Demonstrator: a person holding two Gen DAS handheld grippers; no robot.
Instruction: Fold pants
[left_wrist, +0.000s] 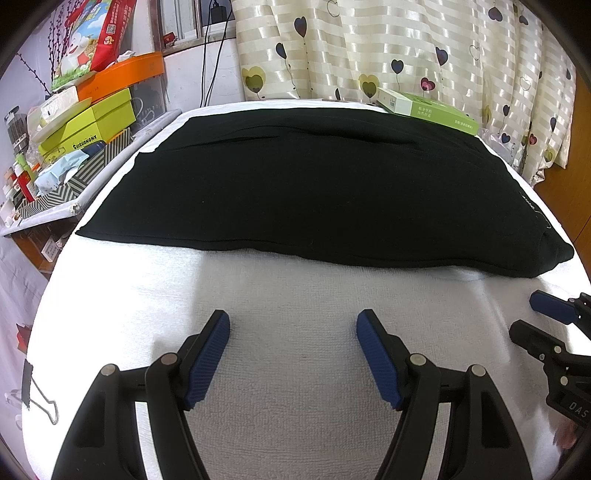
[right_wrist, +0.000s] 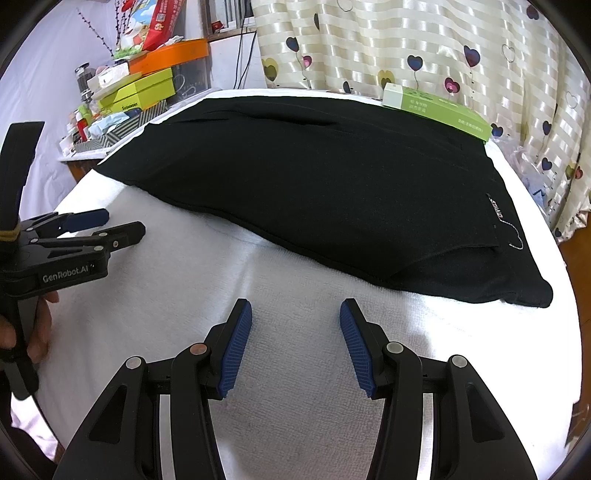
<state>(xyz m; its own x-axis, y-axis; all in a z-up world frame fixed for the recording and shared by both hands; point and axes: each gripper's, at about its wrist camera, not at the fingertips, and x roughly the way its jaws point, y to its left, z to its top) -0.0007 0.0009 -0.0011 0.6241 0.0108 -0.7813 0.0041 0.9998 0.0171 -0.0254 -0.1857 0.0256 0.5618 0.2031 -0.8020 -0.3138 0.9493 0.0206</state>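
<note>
I hold my left gripper (left_wrist: 293, 332) low over the near part of the white towel (left_wrist: 295, 369) that covers the table, its blue-padded fingers (left_wrist: 207, 358) spread wide apart with nothing between them. My right gripper (right_wrist: 295, 321) hovers just beside it over the same near strip of towel, jaws also parted and empty, the pads (right_wrist: 236, 350) clear of the cloth. From the right wrist view my left gripper shows at the left edge of the towel, with my hand (right_wrist: 37, 332) wrapped around its handle.

The black pants (left_wrist: 314, 192) lie flat across the far half of the towel, already doubled into a long band that runs from the left edge to the right edge. Their near hem sits well ahead of both sets of fingertips, not touching either. Small white lettering (right_wrist: 498, 212) marks the fabric near the right end, where a folded layer shows beneath the top one.

A green box (left_wrist: 424, 109) rests at the far right corner, just touching the far edge of the pants. A heart-patterned curtain (left_wrist: 406, 48) hangs behind the far edge. Stacked boxes (left_wrist: 88, 125) crowd a shelf beyond the left edge, and a binder clip (left_wrist: 37, 395) grips the towel at the near left edge.
</note>
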